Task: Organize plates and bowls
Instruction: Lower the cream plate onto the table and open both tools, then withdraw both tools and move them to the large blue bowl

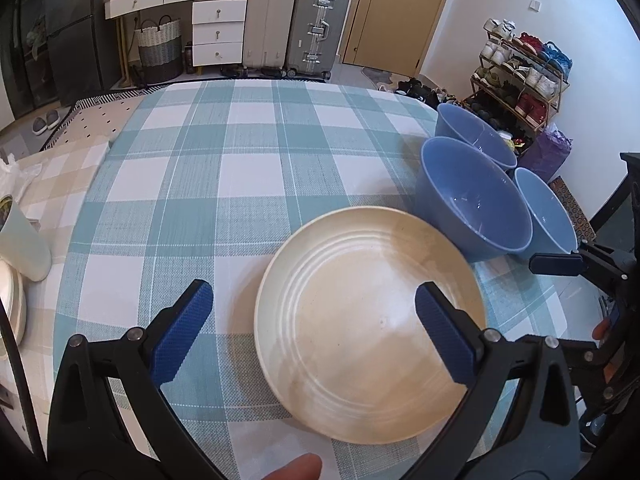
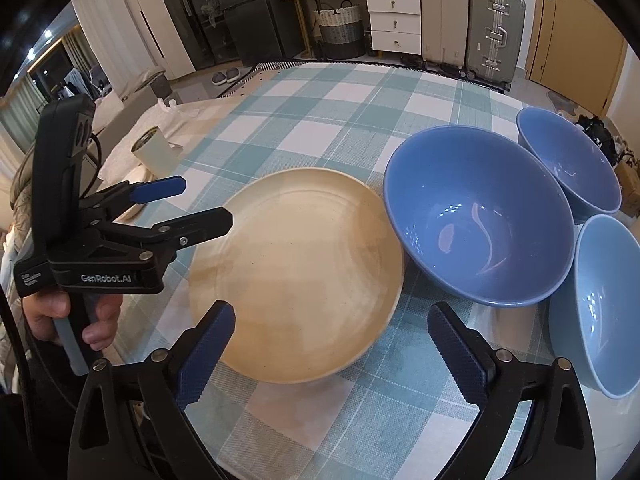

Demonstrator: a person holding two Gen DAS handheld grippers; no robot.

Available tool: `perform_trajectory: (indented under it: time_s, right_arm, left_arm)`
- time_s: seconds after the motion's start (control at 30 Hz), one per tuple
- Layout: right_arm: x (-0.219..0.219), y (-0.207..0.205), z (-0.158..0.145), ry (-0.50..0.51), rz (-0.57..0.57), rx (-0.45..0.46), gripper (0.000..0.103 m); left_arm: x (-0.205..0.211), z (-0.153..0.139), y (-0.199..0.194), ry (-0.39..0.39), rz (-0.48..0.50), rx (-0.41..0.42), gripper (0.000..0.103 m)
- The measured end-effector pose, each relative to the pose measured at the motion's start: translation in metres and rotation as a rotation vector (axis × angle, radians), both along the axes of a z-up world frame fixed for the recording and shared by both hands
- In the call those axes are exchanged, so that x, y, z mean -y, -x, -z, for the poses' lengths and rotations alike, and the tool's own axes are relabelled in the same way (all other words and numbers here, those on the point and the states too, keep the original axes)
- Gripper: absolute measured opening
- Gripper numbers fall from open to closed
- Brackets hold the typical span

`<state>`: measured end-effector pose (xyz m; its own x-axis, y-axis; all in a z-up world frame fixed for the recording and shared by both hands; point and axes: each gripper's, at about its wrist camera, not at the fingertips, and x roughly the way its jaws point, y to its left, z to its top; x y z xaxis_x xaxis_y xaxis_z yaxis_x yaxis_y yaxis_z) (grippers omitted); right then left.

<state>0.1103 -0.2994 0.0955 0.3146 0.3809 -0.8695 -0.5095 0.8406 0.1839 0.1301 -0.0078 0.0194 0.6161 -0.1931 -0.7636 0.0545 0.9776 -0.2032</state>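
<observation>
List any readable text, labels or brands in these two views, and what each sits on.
"GenRobot.AI": white print on the side of the left gripper, in the right wrist view.
Small white vertical print on the same gripper's body, left of that brand: too small to read.
Label on the pale cup: blurred, unreadable.
Plate, bowls and tablecloth: no text.

Walls: white [image 1: 500, 40], with a small switch plate [image 1: 534, 5].
Door: tan wood [image 1: 394, 12], closed, dark handle.
Furniture: white drawer unit [image 1: 218, 32] under a long desk; dark glass-fronted cabinet [image 2: 236, 12].
Luggage: beige suitcase [image 1: 270, 20] beside a silver one [image 1: 320, 32].
Basket: woven, grey and white [image 1: 160, 50], under the desk.
Shoe rack: crowded [image 1: 520, 68], at the right wall.
Floor: pale, possibly tiled [image 2: 192, 84].
Light: daylight, ceiling spots at left [image 2: 47, 34].
</observation>
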Motion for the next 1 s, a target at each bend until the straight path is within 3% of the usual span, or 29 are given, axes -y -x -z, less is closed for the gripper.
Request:
perform_trajectory:
  time_s: [0.6, 1.0]
  right_arm:
    - [0.081, -0.028, -0.067, -0.048, 0.157, 0.124, 0.100]
    - [0.148, -0.064, -0.080, -0.012, 0.276, 0.161, 0.101]
  left_arm:
    - [0.053, -0.050, -0.055, -0.034, 0.094, 0.065, 0.101]
    - [0.098, -0.062, -0.105, -0.036, 0.151, 0.060, 0.101]
